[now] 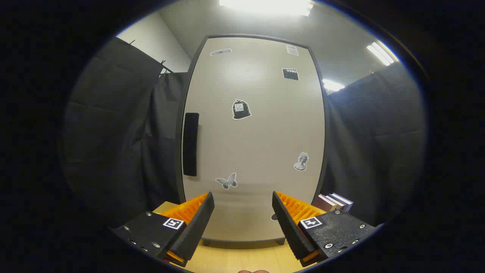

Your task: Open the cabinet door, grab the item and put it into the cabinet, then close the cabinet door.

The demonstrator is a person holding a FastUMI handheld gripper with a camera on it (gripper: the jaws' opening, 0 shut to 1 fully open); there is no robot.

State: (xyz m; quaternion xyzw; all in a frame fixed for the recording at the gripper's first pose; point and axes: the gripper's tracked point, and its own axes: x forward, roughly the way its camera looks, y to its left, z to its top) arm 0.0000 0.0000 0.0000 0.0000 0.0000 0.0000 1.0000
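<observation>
Claw (243,220) held level and facing the cabinet door (254,140) square on, its two fingers spread well apart with nothing between them, hovering over the pale wooden tabletop (242,258) just short of the cabinet's foot. Left of the cabinet hangs dark cloth (121,132), with a strip of white wall above it. Along the door's left edge sits a dark upright handle (190,144), higher than the left finger and clear of it, with open room in front. The door is closed, flush within its dark frame. Stickers dot its pale face: a small oval one near the top left, a dark bag-shaped one (241,110) near the middle, a butterfly (227,181) low down just above the left finger, a dark rectangle near the top right, and a bust figure (301,162) above the right finger; any writing on them is too small to read. Beyond the right finger, just beside the cabinet's lower right corner, a few books (335,202) rest on the tabletop. More dark cloth hangs to the right.
</observation>
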